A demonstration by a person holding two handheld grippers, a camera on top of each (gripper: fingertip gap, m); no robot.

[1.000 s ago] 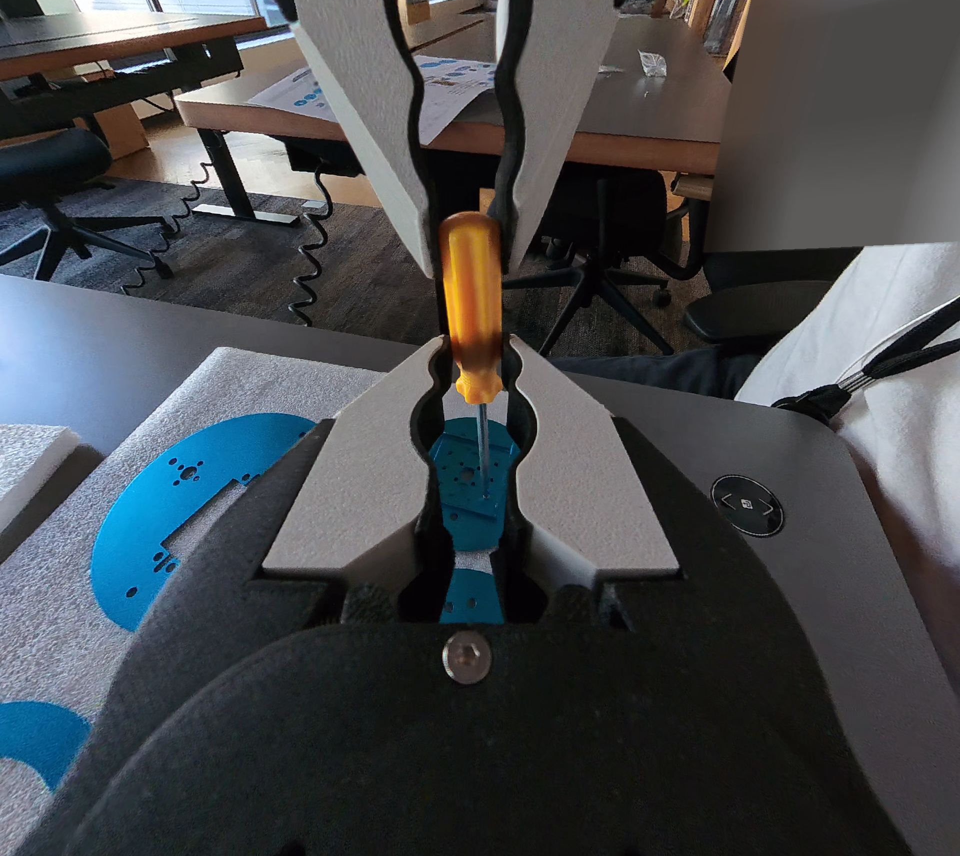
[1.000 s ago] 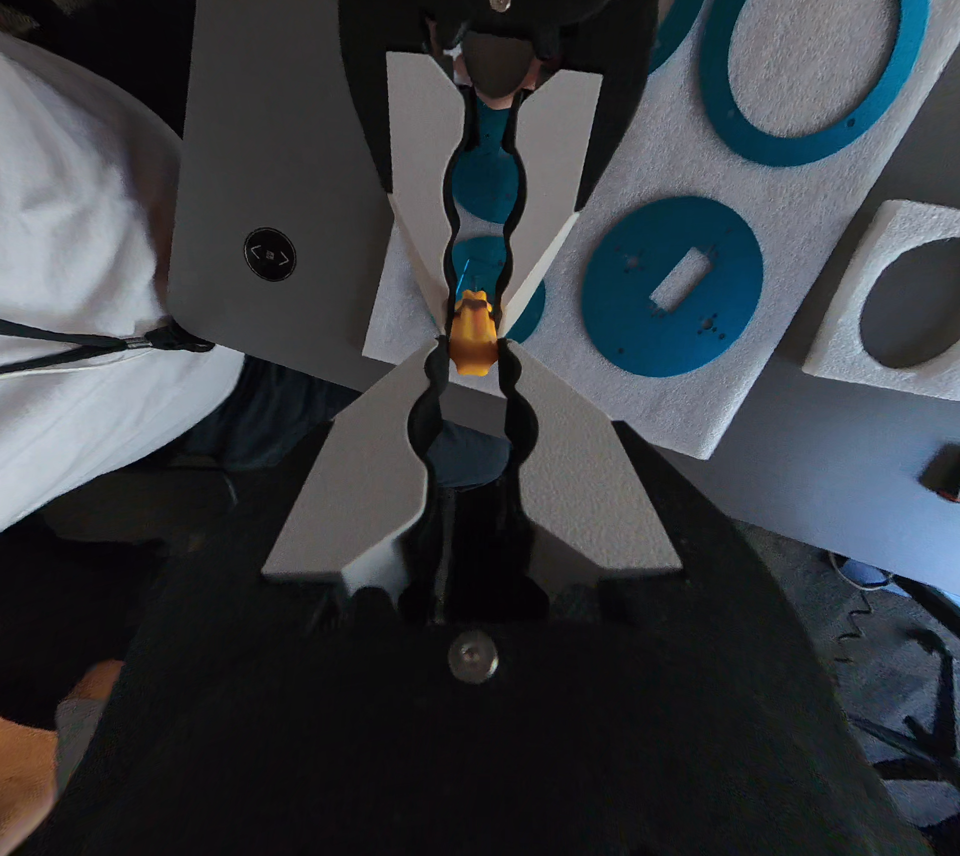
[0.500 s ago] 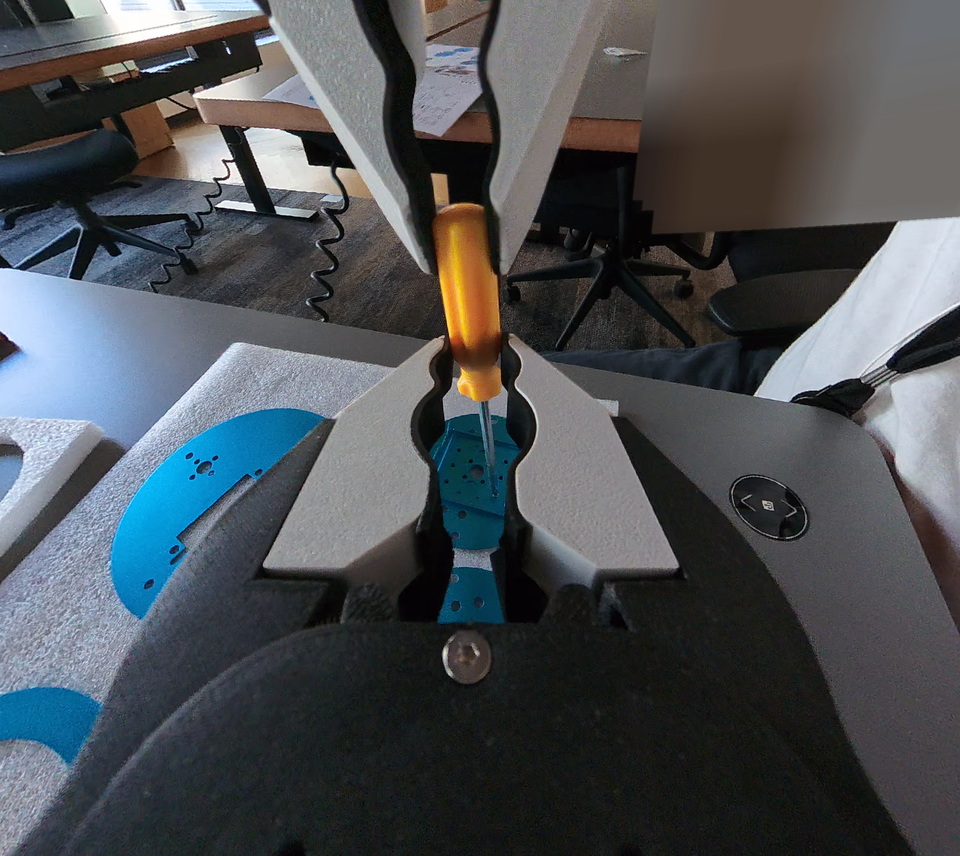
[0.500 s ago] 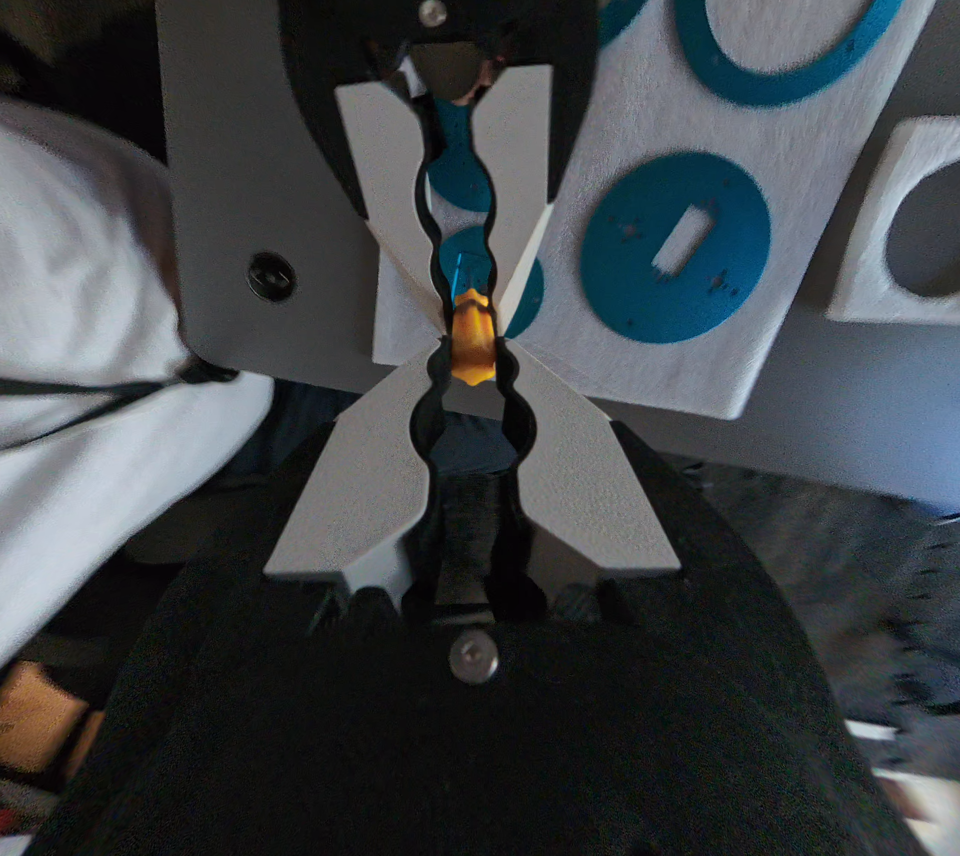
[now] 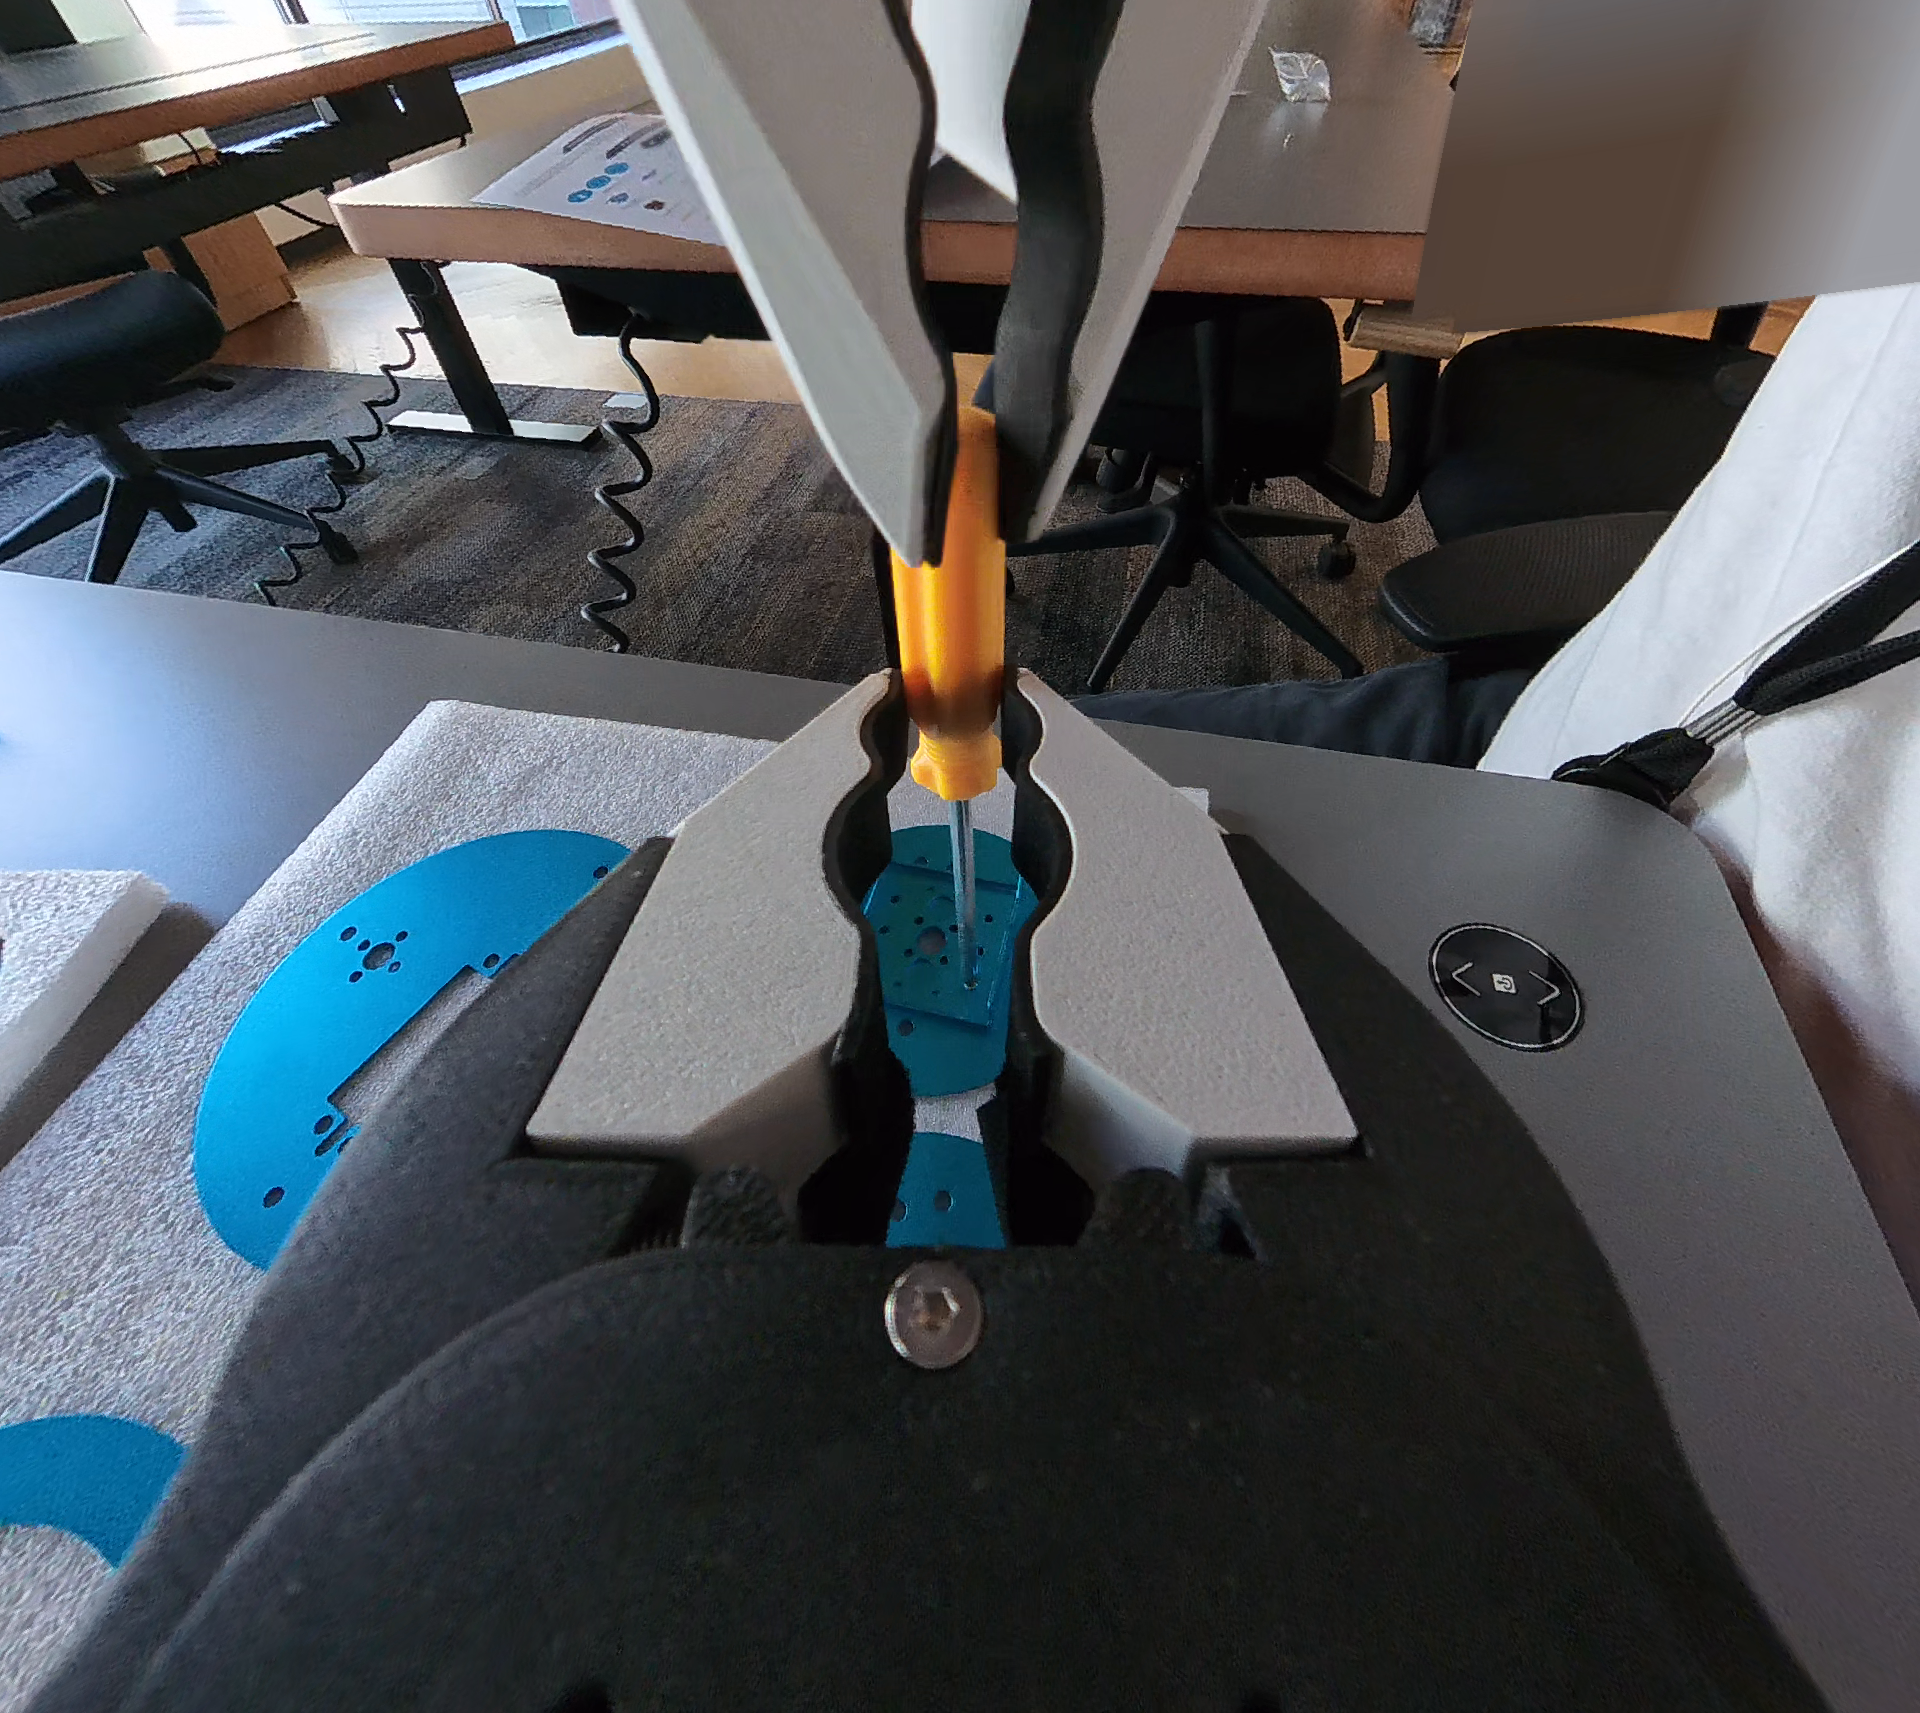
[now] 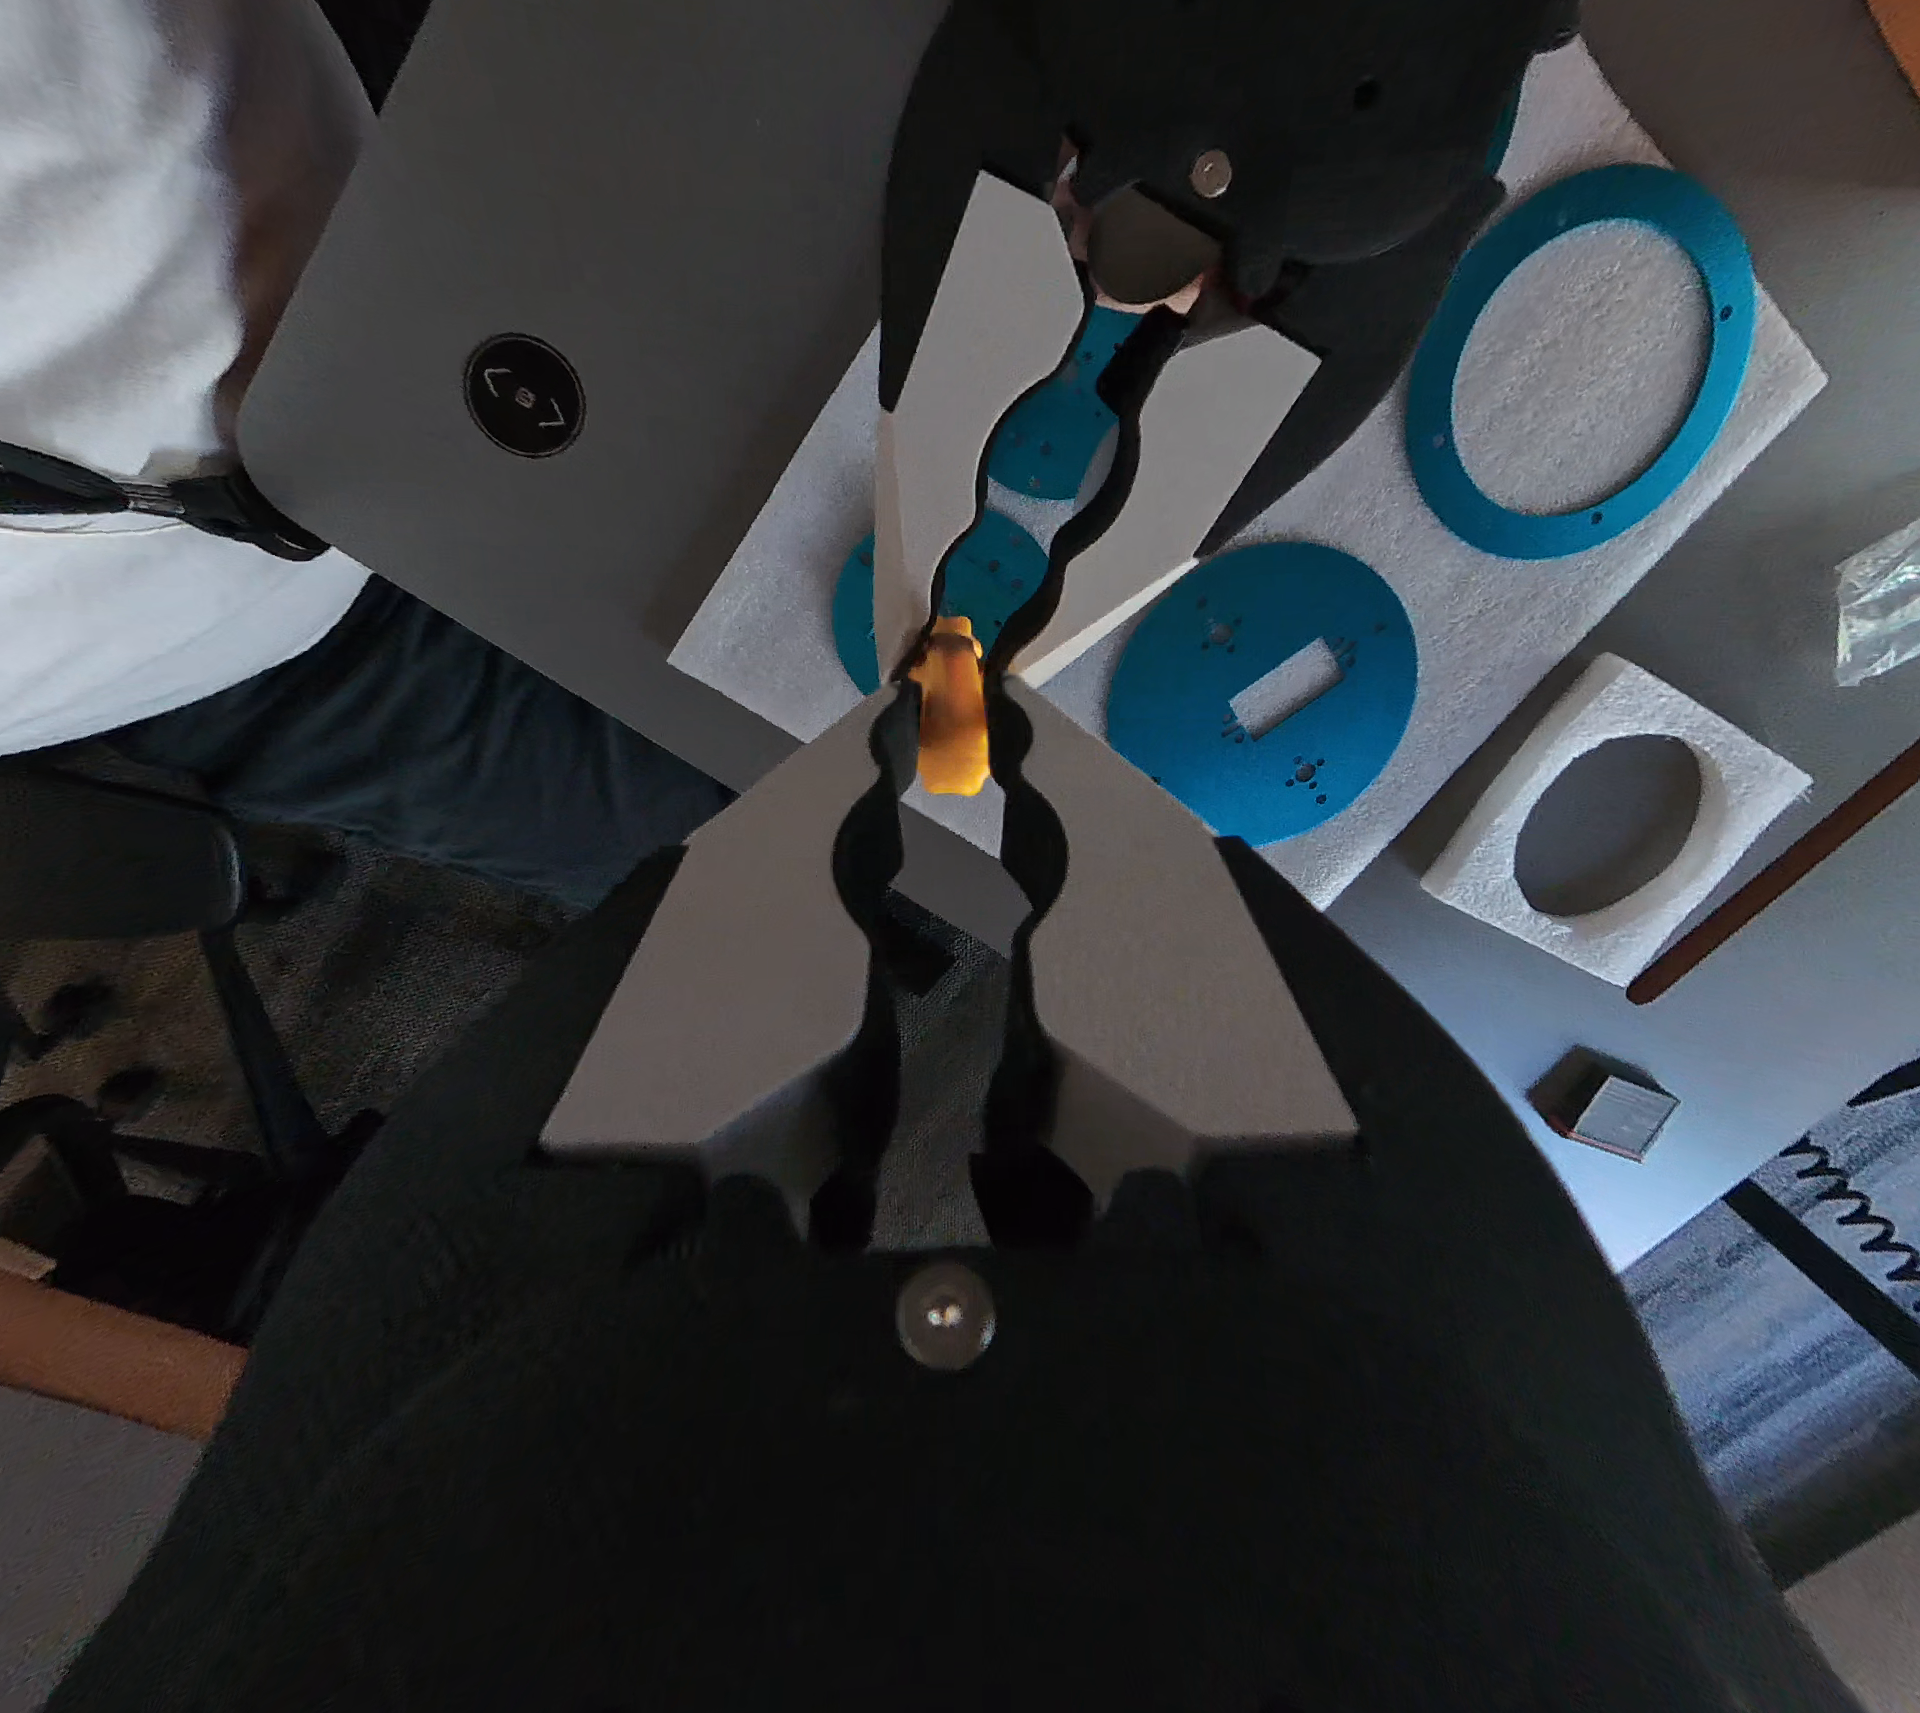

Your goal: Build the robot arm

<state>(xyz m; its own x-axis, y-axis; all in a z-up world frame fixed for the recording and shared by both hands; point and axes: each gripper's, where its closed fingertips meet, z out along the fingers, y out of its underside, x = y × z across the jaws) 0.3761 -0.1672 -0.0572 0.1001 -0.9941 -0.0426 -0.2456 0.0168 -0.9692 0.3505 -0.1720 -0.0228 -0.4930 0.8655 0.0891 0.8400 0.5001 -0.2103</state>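
An orange-handled screwdriver (image 5: pixel 948 624) stands upright, its thin shaft tip resting on a small blue perforated plate (image 5: pixel 925 946). That plate lies on a blue disc on a white foam sheet (image 5: pixel 468 780). My left gripper (image 5: pixel 953 692) is shut on the lower end of the handle. My right gripper (image 5: pixel 971 520) comes down from above and is shut on the upper end. In the right wrist view, the right gripper (image 6: pixel 945 707) pinches the handle (image 6: pixel 951 728) end-on, with the left gripper (image 6: pixel 961 640) just beyond it.
A blue disc with a rectangular slot (image 6: pixel 1262 692) and a blue ring (image 6: pixel 1579 359) lie on the foam. A foam block with an oval hole (image 6: pixel 1610 816), a small grey box (image 6: pixel 1605 1113) and a plastic bag (image 6: pixel 1881 603) are on the grey desk (image 6: pixel 644 136). A person in white (image 5: pixel 1818 624) sits at the desk's edge. Left tips to right tips: about 4 centimetres.
My right gripper has twisted around the screwdriver's axis while gripping the handle, so its view has rotated. The left gripper still holds the lower handle in nearly the same place.
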